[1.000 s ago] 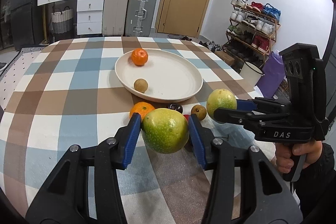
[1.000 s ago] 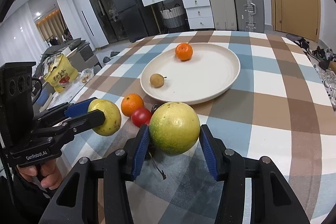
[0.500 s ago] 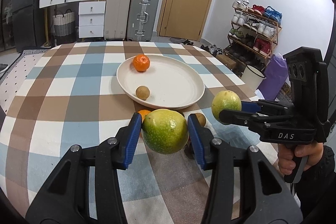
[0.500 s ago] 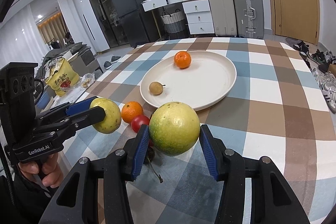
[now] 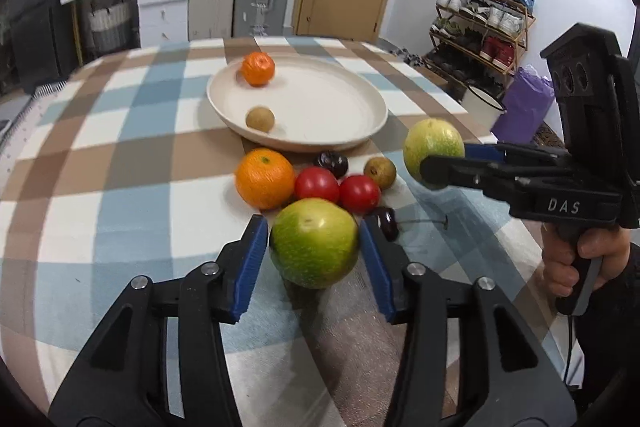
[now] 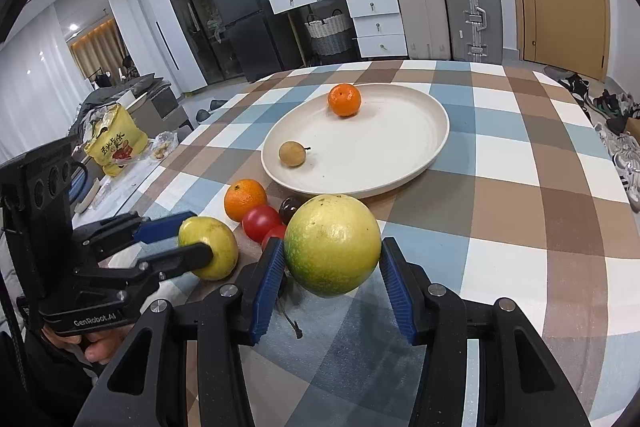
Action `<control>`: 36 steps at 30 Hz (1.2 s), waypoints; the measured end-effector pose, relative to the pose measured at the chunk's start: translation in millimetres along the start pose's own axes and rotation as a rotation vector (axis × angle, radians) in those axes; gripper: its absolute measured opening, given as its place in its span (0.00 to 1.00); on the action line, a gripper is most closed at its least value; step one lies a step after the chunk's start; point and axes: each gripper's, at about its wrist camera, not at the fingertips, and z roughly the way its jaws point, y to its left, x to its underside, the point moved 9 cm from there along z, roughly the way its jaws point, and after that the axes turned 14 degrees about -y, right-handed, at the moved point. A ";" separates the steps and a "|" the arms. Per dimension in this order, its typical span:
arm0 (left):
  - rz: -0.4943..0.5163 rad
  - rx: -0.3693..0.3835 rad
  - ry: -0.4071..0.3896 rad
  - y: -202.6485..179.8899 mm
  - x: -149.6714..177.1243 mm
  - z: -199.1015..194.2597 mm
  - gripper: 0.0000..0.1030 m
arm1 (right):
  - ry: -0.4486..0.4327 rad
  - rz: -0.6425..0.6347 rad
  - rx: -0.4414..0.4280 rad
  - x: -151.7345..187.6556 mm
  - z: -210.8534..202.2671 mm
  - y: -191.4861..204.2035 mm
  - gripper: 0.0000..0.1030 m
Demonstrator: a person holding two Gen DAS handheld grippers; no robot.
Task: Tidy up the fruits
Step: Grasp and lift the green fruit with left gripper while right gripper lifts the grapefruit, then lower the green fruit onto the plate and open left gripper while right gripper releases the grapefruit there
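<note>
I hold a fruit in front of each hand, low over the bench (image 5: 120, 155) with its checked cloth. My left hand-held gripper (image 5: 314, 251) has just been opening its jaws. The green fruit (image 5: 314, 243) sits between its blue pads (image 5: 252, 267), and a thin gap seems to show on either side, so the pads look just off it. This picture is a little blurred, and I cannot tell whether the fruit rests on the cloth.

My right hand-held gripper (image 6: 332, 267) is clamped on a yellow-green fruit (image 6: 332, 245), both pads against its sides, and carries it clear of the bench.

Just beyond the two fruits lies a small cluster on the cloth: an orange (image 5: 264, 178), two red tomatoes (image 5: 317, 184) touching each other, a small brown fruit (image 5: 380, 171) and two dark cherries (image 5: 331, 163), one of them close by my left gripper's right finger.

Behind the cluster stands the white plate (image 6: 440, 131). A mandarin (image 6: 344, 100) sits near its far rim and a brown longan-like fruit (image 6: 292, 153) towards its near left side, well apart from each other.
</note>
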 end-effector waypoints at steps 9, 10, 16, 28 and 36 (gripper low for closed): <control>-0.005 -0.020 -0.007 2.9 -0.8 2.9 0.45 | 0.000 0.002 -0.003 0.5 0.6 -0.3 0.48; -0.004 -0.025 -0.014 3.8 -3.0 1.9 0.45 | -0.001 0.001 -0.005 -0.1 0.3 -0.2 0.48; -0.011 -0.036 -0.083 6.1 -29.1 -4.5 0.45 | -0.018 0.005 -0.012 -7.6 -0.9 1.9 0.48; 0.022 -0.075 -0.153 3.8 -76.2 15.0 0.45 | -0.054 0.007 -0.011 -34.4 7.9 -3.0 0.48; 0.025 -0.093 -0.170 12.6 -97.4 42.3 0.45 | -0.065 0.019 -0.001 -49.1 21.6 -12.3 0.48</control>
